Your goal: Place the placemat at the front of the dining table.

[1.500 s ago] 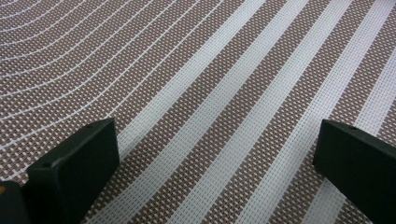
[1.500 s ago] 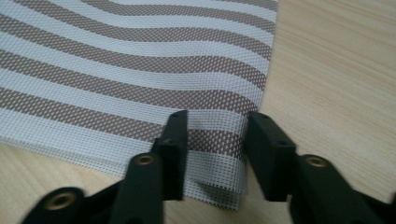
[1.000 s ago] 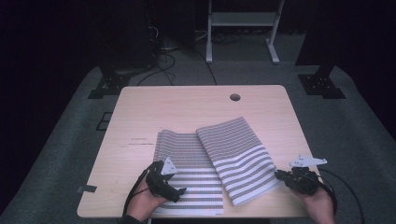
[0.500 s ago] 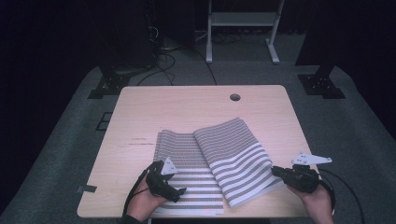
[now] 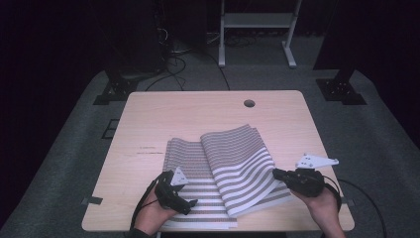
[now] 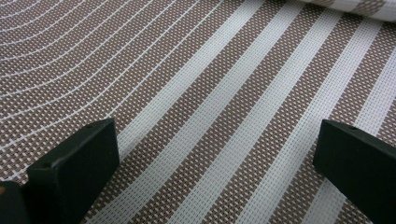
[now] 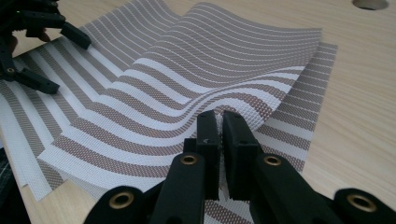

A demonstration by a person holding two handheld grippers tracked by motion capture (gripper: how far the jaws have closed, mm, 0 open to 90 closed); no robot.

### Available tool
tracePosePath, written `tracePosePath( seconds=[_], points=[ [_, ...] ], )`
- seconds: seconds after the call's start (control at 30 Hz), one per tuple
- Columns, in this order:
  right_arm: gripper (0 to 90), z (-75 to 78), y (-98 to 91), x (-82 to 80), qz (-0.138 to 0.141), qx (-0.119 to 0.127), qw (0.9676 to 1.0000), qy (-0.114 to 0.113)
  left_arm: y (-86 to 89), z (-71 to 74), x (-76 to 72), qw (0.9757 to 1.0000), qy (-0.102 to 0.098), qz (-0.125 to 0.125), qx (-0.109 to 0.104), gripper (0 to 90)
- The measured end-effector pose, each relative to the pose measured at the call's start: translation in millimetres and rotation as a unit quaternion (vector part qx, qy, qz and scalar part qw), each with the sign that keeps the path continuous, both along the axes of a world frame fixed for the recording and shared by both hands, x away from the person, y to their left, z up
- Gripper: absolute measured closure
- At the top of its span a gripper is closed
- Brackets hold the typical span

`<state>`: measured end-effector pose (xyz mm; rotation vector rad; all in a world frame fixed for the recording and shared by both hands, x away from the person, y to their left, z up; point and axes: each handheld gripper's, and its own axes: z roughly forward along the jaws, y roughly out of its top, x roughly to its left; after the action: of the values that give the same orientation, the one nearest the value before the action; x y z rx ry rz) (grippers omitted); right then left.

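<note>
Brown-and-white striped woven mats lie stacked at the table's near middle. My right gripper point(image 5: 277, 174) point(image 7: 219, 119) is shut on the right edge of the top mat point(image 5: 237, 158) point(image 7: 210, 60) and holds that edge off the table, so the mat bows. The lower mat point(image 5: 190, 158) point(image 7: 28, 116) lies flat. My left gripper point(image 5: 188, 196) point(image 6: 219, 154) stands open with its jaws spread just over the lower mat point(image 6: 210, 93); it also appears far left in the right gripper view point(image 7: 51, 46).
The wooden table point(image 5: 208, 114) has a round cable hole point(image 5: 249, 103) near its far edge. Bare wood lies around the mats. Beyond the table are grey carpet, cables and a white stand's legs point(image 5: 257, 44).
My right gripper has risen and shifted a little left with the mat's edge, and the top mat curves up more. The left gripper has stayed put.
</note>
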<state>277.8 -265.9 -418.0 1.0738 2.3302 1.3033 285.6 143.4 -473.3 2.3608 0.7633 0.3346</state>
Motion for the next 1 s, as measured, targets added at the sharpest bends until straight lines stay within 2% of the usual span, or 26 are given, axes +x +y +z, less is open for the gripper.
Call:
tracePosePath(
  seconds=[0.13,0.2,0.4,0.5,0.67,0.87,0.93,1.0],
  points=[
    [85.4,4.9,13.9,4.0,0.016,0.001,0.9999,-0.006,-1.1,1.1,-0.4,1.0000,-0.003,-0.003,0.004,0.0],
    [85.4,7.2,22.4,7.2,0.027,0.002,0.9996,-0.006,-1.3,2.8,-0.1,1.0000,0.000,-0.003,-0.002,0.0],
    [85.7,11.0,41.9,13.1,0.052,-0.005,0.9986,-0.007,1.4,13.3,-1.3,0.9986,0.000,-0.003,-0.053,0.0],
    [85.9,12.3,49.1,16.5,0.061,-0.005,0.9981,-0.007,-0.5,17.4,-2.8,0.9978,-0.007,-0.006,-0.066,0.0],
    [86.1,12.9,66.8,24.6,0.081,-0.007,0.9967,0.000,-0.2,18.8,-2.8,0.9975,-0.008,-0.009,-0.070,0.0],
    [86.2,13.2,88.1,33.1,0.102,-0.022,0.9945,0.000,3.6,20.5,-2.1,0.9968,-0.008,-0.006,-0.079,0.0],
    [86.3,14.2,93.4,35.5,0.107,-0.024,0.9940,-0.002,2.3,20.5,-2.7,0.9961,-0.011,-0.011,-0.087,0.0],
    [86.3,14.6,95.8,36.8,0.109,-0.023,0.9938,-0.003,-0.4,19.5,-2.6,0.9960,-0.007,-0.022,-0.086,0.0]
  ],
)
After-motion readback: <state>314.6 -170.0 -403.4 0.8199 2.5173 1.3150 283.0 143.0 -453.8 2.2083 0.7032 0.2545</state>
